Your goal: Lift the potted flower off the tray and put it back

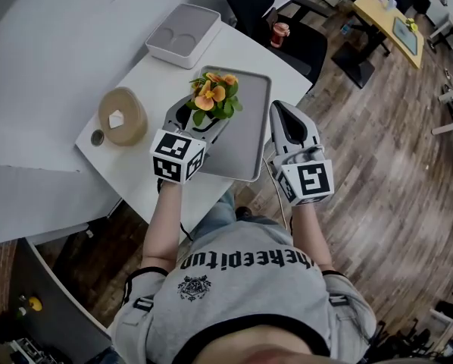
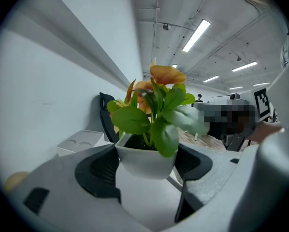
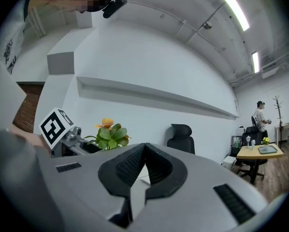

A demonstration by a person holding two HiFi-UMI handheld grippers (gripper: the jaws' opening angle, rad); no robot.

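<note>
Looking down from my head, I see my left tongs (image 1: 202,118) reaching in to the potted flower (image 1: 214,95), which stands over the left side of the grey tray (image 1: 249,139) on the white surface (image 1: 132,169). From here I cannot tell whether the pot touches the tray or hangs just above it. My right tongs (image 1: 281,111) lie along the tray's right edge, well apart from the flower. A round tan object (image 1: 123,114) sits to the left of the tray, and a white box (image 1: 183,35) with two round hollows lies at the far end of the surface

In the left gripper view my left tongs (image 2: 145,166) are clamped on the flower's white pot (image 2: 142,157), one dark pad pressed against each side. The green leaves and orange blooms rise above the pads, and the white box (image 2: 81,141) shows behind at the left

In the right gripper view my right tongs (image 3: 143,164) are closed together with nothing between them. Beyond them to the left I see the potted flower (image 3: 108,134) and, just beside it, the marker cube (image 3: 55,127) of my left tongs. A black office chair (image 3: 181,137) stands behind by the wall, and a person (image 3: 260,116) stands far off at the right
</note>
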